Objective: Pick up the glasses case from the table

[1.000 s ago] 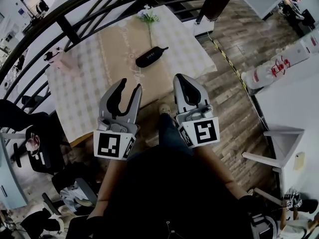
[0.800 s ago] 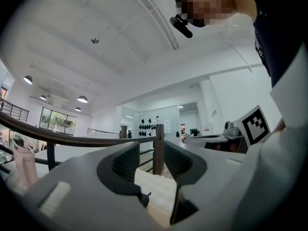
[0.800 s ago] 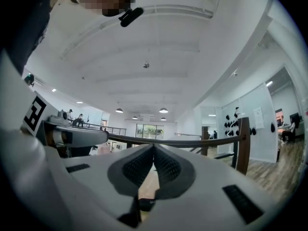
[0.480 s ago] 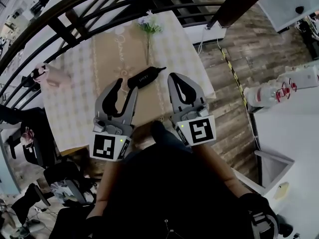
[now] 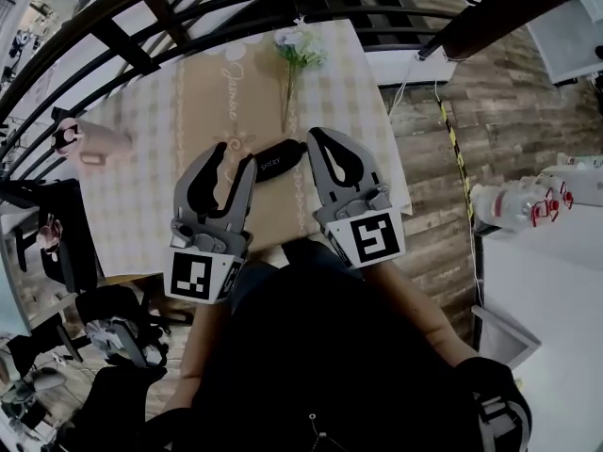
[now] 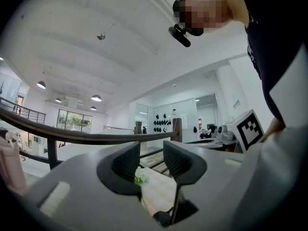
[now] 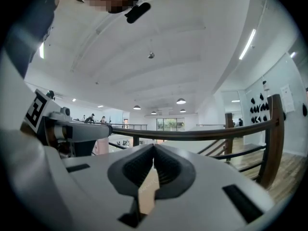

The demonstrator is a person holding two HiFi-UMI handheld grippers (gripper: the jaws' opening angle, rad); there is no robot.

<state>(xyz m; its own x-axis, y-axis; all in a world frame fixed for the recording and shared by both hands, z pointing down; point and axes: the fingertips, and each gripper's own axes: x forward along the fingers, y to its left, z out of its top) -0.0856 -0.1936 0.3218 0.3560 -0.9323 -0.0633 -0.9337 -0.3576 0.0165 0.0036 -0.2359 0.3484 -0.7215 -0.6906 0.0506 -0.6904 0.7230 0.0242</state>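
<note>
Where the glasses case (image 5: 280,163) lies, a flower (image 5: 300,47) rests just beyond.

— How do the two grippers sit?
— Side by side, both pointing level, away from the person. The left gripper (image 5: 236,155) has its jaws apart, nothing between them.
— And the right gripper (image 5: 316,139)?
— Tips together, empty. The left forearm (image 5: 196,347) and right forearm (image 5: 415,314) run back from them.
</note>
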